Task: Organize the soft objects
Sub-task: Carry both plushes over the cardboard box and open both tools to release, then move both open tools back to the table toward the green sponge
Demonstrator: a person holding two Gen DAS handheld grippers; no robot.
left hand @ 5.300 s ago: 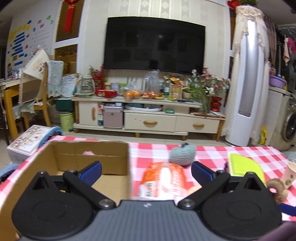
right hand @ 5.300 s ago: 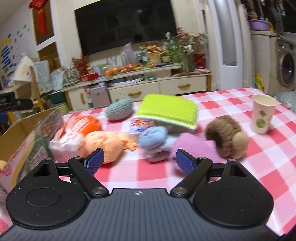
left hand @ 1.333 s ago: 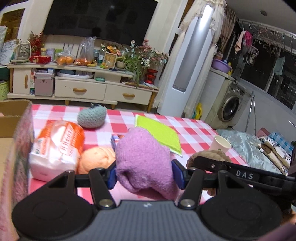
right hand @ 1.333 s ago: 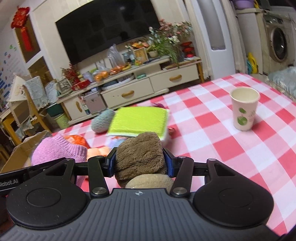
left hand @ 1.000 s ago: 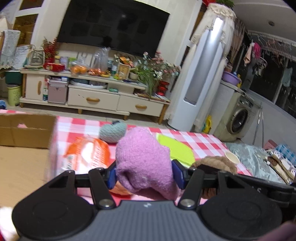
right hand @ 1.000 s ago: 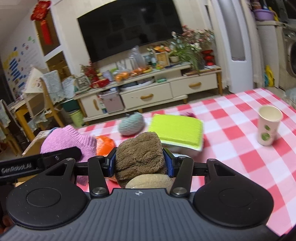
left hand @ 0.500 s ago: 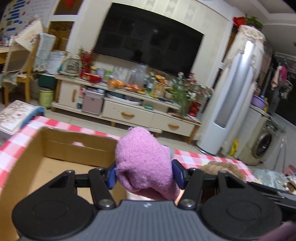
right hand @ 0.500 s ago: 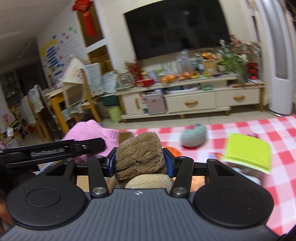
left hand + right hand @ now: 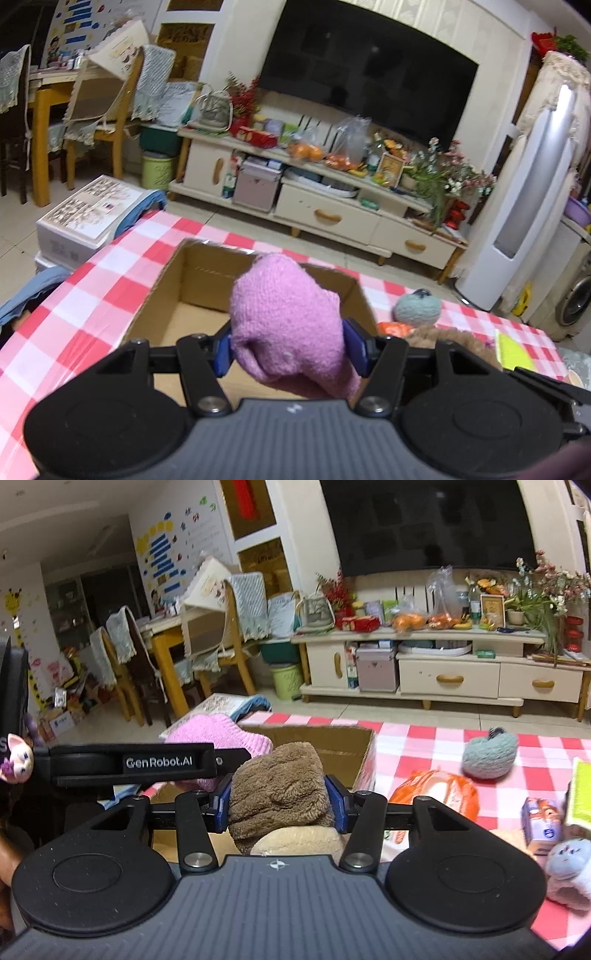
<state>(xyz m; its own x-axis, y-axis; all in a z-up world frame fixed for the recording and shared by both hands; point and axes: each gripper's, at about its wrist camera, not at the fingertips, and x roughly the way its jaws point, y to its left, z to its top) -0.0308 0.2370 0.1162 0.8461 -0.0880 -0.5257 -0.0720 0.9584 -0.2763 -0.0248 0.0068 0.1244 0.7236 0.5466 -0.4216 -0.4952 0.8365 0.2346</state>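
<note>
My left gripper (image 9: 290, 341) is shut on a purple knitted soft toy (image 9: 284, 317), held above the open cardboard box (image 9: 192, 273) on the red-checked table. My right gripper (image 9: 279, 801) is shut on a brown plush toy (image 9: 280, 786) with a beige end, just right of the box (image 9: 347, 746). In the right wrist view the left gripper's arm and the purple toy (image 9: 218, 733) sit to the left, over the box. The brown plush (image 9: 454, 339) shows at the right of the left wrist view.
On the table right of the box lie a grey-blue knitted ball (image 9: 489, 757), an orange-and-white packet (image 9: 436, 790), a small carton (image 9: 541, 825), a pale blue plush (image 9: 567, 864) and a green sponge (image 9: 511, 349). A TV cabinet (image 9: 332, 210) and chairs stand beyond.
Both grippers have swung left with their toys, from over the scattered items to above the box. The box now fills the space in front of the left gripper.
</note>
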